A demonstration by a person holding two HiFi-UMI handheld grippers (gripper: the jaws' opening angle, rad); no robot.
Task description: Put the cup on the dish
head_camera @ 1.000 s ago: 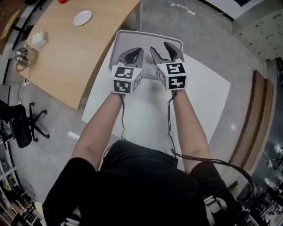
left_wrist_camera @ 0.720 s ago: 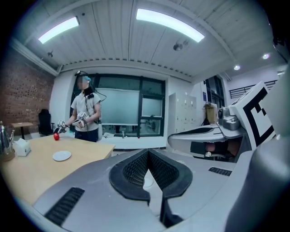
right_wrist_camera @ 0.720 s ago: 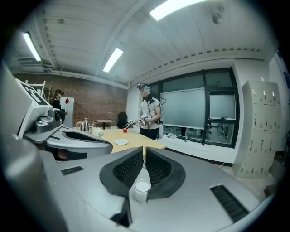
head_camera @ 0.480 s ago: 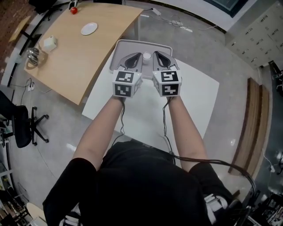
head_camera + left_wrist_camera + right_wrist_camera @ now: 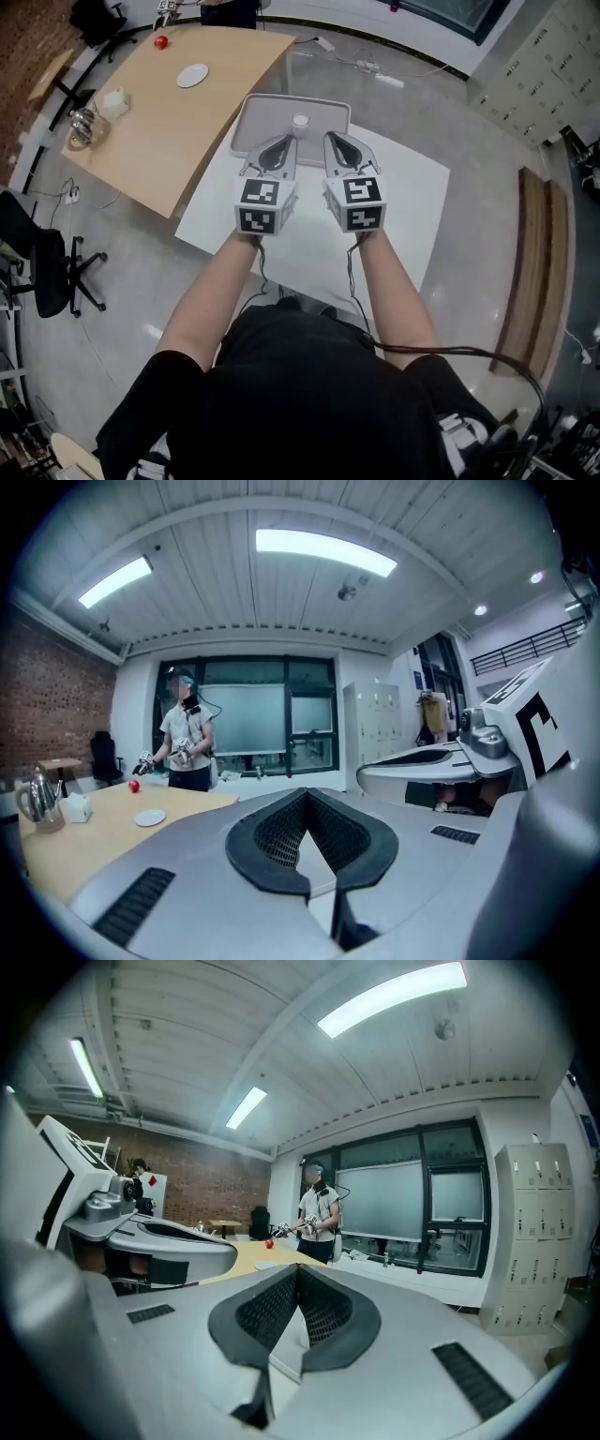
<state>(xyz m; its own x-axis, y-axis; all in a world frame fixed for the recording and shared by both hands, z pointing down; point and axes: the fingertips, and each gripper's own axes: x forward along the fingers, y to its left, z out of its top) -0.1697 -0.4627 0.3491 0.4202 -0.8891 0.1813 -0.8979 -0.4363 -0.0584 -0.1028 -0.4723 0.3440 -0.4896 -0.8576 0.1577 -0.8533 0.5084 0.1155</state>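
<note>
The small white cup (image 5: 301,120), too tiny to show detail, seems to stand upright at the far end of the grey rectangular tray (image 5: 258,122). The left gripper (image 5: 287,141) and right gripper (image 5: 332,139) are both pinched closed on nothing, partly hiding the tray's near edge.

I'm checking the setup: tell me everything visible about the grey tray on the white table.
The grey rectangular tray has rounded corners and a raised rim, looks like matte plastic, and lies flat at the far end of the white square table. A small white cup stands upright inside it, near the far rim.
</note>
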